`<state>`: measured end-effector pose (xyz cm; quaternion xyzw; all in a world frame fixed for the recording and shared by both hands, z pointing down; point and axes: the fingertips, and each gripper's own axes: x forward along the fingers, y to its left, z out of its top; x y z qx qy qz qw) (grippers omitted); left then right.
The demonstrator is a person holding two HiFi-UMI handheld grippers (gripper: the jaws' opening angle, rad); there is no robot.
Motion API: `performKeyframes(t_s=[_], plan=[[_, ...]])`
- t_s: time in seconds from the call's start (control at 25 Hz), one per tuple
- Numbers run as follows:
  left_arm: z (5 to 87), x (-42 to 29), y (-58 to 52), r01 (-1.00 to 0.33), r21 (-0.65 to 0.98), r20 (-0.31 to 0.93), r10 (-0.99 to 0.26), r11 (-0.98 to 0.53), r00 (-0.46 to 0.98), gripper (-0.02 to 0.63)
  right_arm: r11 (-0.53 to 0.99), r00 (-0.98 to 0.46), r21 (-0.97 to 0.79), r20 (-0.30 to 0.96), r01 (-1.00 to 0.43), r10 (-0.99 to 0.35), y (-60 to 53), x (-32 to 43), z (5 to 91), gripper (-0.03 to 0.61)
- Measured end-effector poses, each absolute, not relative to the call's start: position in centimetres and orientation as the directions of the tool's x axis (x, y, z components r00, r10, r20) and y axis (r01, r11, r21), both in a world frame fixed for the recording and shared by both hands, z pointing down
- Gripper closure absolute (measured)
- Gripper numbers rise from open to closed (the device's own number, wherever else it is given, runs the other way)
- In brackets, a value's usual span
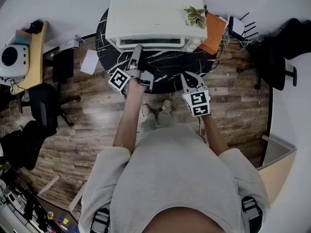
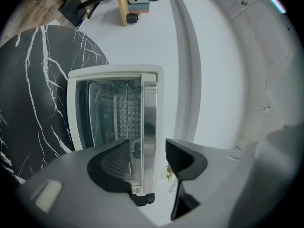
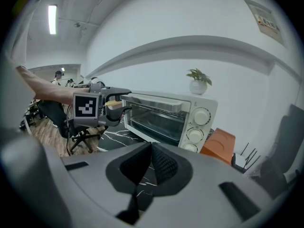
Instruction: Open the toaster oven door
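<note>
oven (image 1: pixel 155 13): white, upper centre of the head view, on a round black table (image 1: pixel 170 74); door looks closed.
handle (image 2: pixel 148 122): silver bar along the door's top edge, centre of the left gripper view.
risk 1: handle slips out if the pull starts before the jaws clamp; the bar is smooth and the jaws only straddle it.
risk 2: the oven slides toward the near table rim on the pull; nothing braces its body.
risk 3: the plant (image 1: pixel 196 16) on the oven's top right corner may tip if the oven jerks.
risk 4: the door drops fast once past its catch, if let go early.
left gripper (image 2: pixel 146 158): jaws apart, one either side of the handle; a thin gap shows at the right jaw, contact at the left pad (image 2: pixel 114 160) cannot be told. Not clamped.
right gripper (image 3: pixel 148 160): jaws together, nothing between them; held off the oven, over the near table edge, lower right of the oven in the head view.
step, judged: grip lined up, close and pull not yet done.
</note>
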<state>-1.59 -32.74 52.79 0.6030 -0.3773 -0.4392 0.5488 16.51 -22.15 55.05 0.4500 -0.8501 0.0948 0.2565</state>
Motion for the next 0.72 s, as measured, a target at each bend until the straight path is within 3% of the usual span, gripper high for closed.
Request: performKeyframes(t_s=[0.72], plan=[[53.2, -1.4, -35.1, 0.025, 0.998, -0.064, -0.940, -0.059, 0.335, 0.396, 0.551, -0.440, 0.063, 0.529, -0.832, -0.725, -22.8, 17.5, 55.4, 0.565]])
